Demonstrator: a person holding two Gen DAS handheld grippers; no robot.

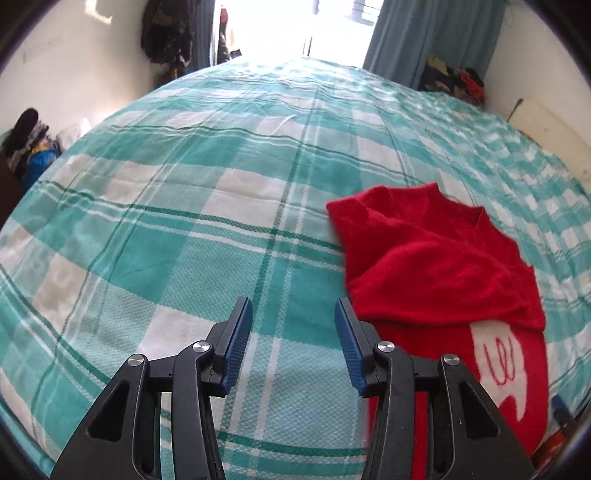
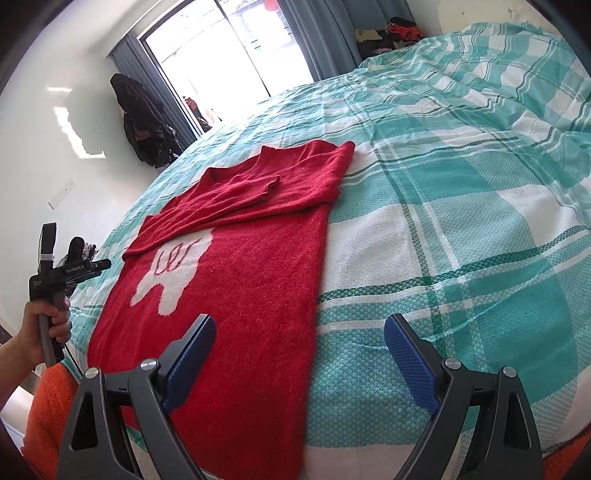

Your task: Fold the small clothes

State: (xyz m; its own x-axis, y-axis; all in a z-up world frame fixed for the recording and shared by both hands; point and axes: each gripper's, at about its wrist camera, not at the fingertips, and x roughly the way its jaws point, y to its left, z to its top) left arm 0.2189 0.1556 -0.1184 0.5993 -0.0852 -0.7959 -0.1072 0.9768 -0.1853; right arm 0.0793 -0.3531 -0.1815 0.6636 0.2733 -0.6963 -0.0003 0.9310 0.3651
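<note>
Both wrist views low over bed (image 1: 184, 221), sharing red sweater (image 2: 240, 295)

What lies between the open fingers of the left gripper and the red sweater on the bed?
Only checked bedcover. In the left wrist view, the left gripper hangs open beside the red sweater, with its right finger near the sweater's edge; whether they touch cannot be told.

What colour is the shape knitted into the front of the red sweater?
White, with thin red lines inside it; the red knitted sweater's white shape shows best in the right wrist view.

sweater (image 2: 236, 295) hem cut off btm, far clutter (image 2: 391, 31) blurry
</note>
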